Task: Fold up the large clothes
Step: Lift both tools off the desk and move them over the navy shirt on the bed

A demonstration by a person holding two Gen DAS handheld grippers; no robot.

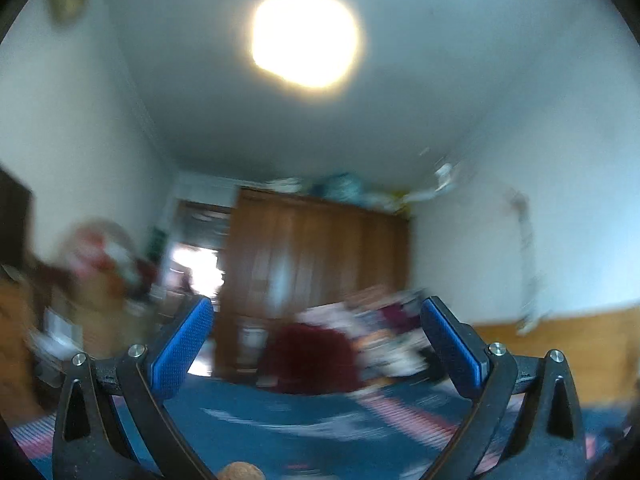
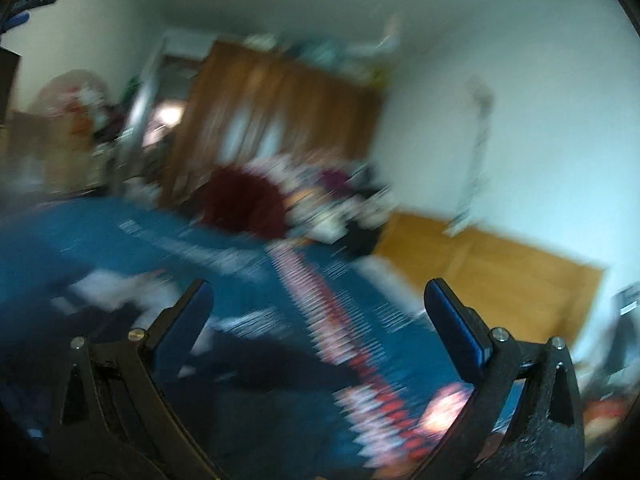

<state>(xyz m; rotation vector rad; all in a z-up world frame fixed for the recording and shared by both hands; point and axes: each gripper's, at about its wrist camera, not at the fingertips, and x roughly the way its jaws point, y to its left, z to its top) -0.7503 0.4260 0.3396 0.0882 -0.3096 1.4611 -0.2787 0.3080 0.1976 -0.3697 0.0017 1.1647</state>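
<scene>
Left gripper (image 1: 316, 320): jaws spread wide, empty, aimed up at the ceiling lamp (image 1: 306, 40) and wardrobe (image 1: 316, 240).
Right gripper (image 2: 318, 300): jaws apart, holding nothing.
Garment: a dark cloth (image 2: 256, 360) at 6 o'clock in the right view on the blue patterned bedspread (image 2: 120, 236); too blurred to name its kind.
Handling: probably soft, limp, light; best pinched at an edge or corner.
Clothes pile (image 2: 244, 200): maroon heap at 12 o'clock.
Writing: none legible.
</scene>
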